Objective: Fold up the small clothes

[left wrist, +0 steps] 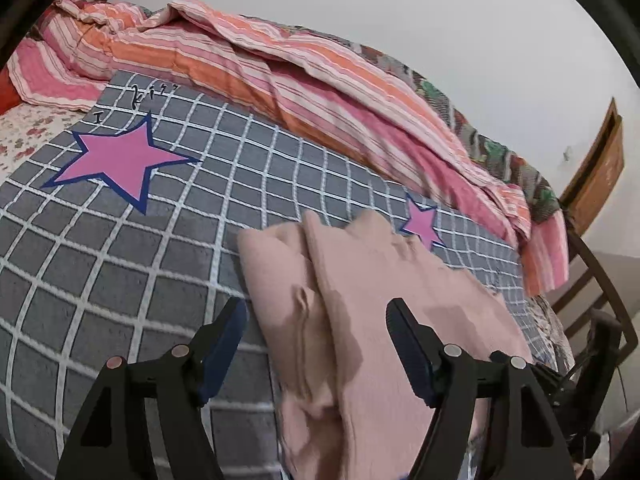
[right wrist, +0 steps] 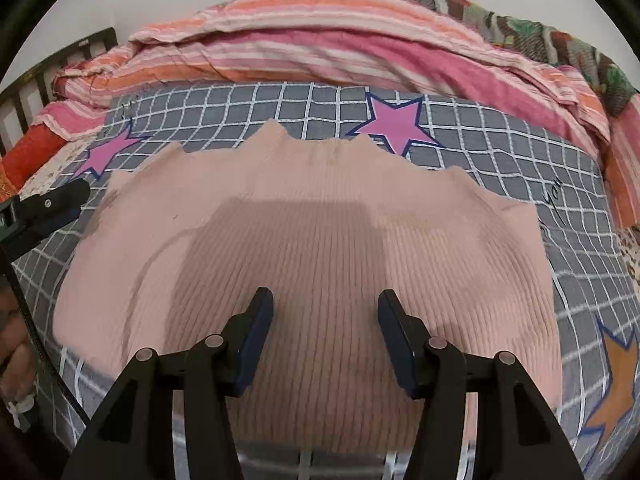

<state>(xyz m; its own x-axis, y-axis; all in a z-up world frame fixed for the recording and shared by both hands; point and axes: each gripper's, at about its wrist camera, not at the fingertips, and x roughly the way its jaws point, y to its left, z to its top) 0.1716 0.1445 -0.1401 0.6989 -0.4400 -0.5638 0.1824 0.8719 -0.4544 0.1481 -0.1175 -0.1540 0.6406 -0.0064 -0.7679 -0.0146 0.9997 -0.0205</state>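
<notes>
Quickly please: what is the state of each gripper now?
Left gripper: open, holding nothing, over the pink garment.
Right gripper: open, holding nothing, above the garment.

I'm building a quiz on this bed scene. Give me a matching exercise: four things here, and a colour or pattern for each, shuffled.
Things:
1. ribbed garment
2. grid blanket
3. bunched quilt
4. star near the right edge

Colours:
A. orange
B. grey with white lines
C. pale pink
D. pink and orange stripes

Pairs: 1-C, 2-B, 3-D, 4-A
</notes>
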